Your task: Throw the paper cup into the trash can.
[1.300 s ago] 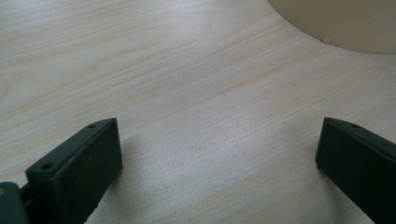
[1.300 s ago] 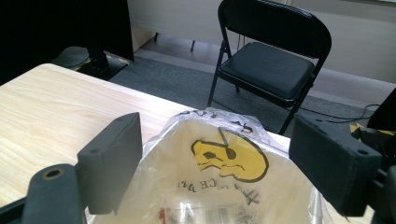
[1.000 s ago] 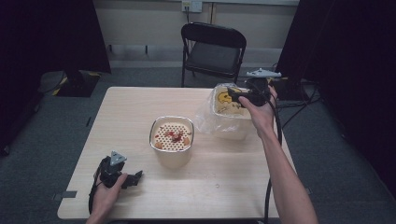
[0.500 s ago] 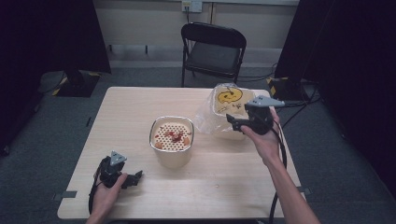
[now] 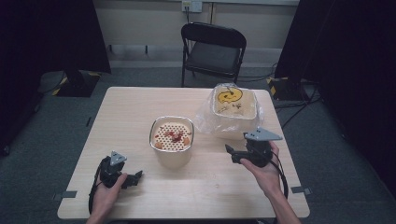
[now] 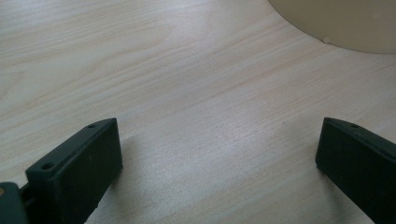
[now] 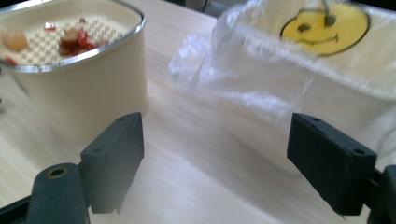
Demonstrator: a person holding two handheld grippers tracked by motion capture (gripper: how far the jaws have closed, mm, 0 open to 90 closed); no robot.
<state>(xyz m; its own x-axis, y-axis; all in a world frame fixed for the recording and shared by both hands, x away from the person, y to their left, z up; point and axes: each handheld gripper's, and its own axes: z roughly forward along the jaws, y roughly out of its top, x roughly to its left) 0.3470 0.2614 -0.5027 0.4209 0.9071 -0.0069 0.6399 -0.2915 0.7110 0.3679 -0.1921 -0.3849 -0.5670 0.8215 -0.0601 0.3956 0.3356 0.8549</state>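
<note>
Containers: two, cream tub [image 5: 172,140], bag-lined tub [image 5: 235,109] | left claw [image 5: 136,176]: spread, low on worktop [image 5: 130,112] | right claw [image 5: 229,153]: jaws just opening, empty, level, beside bag-lined tub.

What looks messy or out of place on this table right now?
Nothing is spilled. The one untidy thing is the clear plastic bag with a yellow smiley, bunched loosely around the far container and sagging onto the table. The strainer-topped container stands upright, its food bits on the perforated insert.
</note>
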